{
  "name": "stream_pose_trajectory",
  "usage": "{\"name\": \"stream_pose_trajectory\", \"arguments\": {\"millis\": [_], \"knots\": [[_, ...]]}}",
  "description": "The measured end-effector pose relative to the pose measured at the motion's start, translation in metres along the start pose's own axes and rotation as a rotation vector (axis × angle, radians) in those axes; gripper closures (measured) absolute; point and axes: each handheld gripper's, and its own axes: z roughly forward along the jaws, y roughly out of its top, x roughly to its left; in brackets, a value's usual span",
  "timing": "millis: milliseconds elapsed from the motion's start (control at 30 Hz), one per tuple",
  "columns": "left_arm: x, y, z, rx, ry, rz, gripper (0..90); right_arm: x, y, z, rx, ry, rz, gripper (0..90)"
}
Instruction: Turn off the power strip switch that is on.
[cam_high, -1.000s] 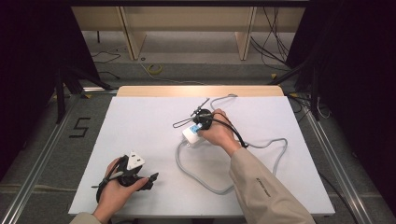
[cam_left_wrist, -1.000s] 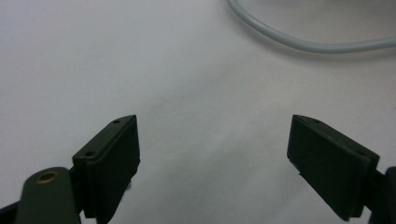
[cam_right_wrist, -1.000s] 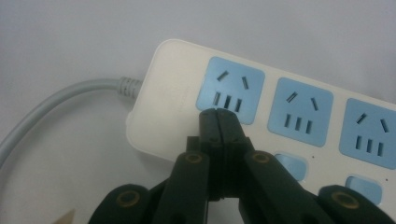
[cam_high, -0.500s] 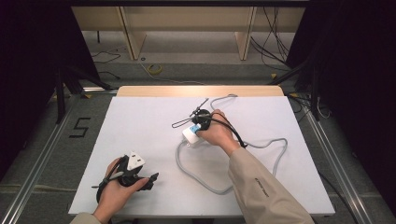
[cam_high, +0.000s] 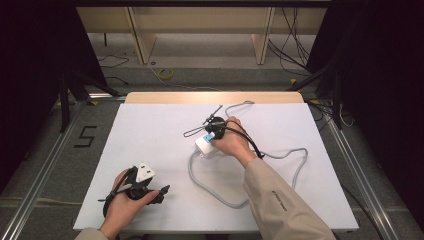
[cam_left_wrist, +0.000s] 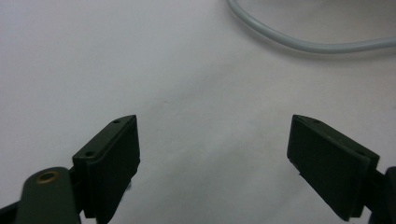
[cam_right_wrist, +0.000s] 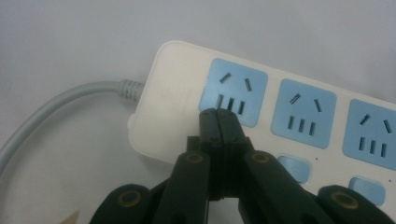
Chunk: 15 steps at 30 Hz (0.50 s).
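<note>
Holding my right gripper (cam_right_wrist: 218, 114) with its jaws pressed flat together and nothing between them, I have the tips over the power strip (cam_right_wrist: 299, 107), at the lower edge of the blue socket (cam_right_wrist: 233, 91) nearest the end where the grey cord (cam_right_wrist: 51, 105) leaves the white casing. Whether the tips actually touch the strip I cannot tell. In the high view the power strip (cam_high: 206, 145) lies near the middle of the white table (cam_high: 150, 130), partly under my right hand (cam_high: 232, 142), and its cord (cam_high: 220, 192) loops away from it toward my side. My left gripper (cam_left_wrist: 215, 154) is well apart from the strip, near the table's front edge, its jaws spread wide over bare surface with nothing in them; a stretch of that cord (cam_left_wrist: 299, 39) runs beyond them.
</note>
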Motion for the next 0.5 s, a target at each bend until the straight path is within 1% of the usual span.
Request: {"name": "stream_pose_trajectory", "arguments": {"millis": [133,233,300,333,400,500], "knots": [[0.0001,0.0002,0.0002,0.003,-0.001,0.01,16.6,0.0005,0.0002,0.0002,0.001,-0.002,0.005,90.0],[-0.0001,0.0002,0.0,0.003,0.0,0.01,16.6,0.0014,0.0001,0.0,0.01,-0.009,-0.011,90.0],[0.0,0.0001,0.0,0.004,0.0,0.01,16.6,0.0021,0.0002,0.0004,0.009,-0.013,-0.012,90.0],[0.0,0.0001,0.0001,0.004,0.0,0.01,16.6,0.0022,-0.0001,0.0014,0.014,-0.015,-0.023,90.0],[0.0,0.0002,0.0001,0.005,0.0,0.01,16.6,0.0033,0.0003,0.0019,0.011,-0.008,-0.022,90.0],[-0.0001,0.0002,0.0001,0.003,0.0,0.011,16.6,0.006,0.0015,0.0023,0.016,-0.02,-0.032,90.0]]}}
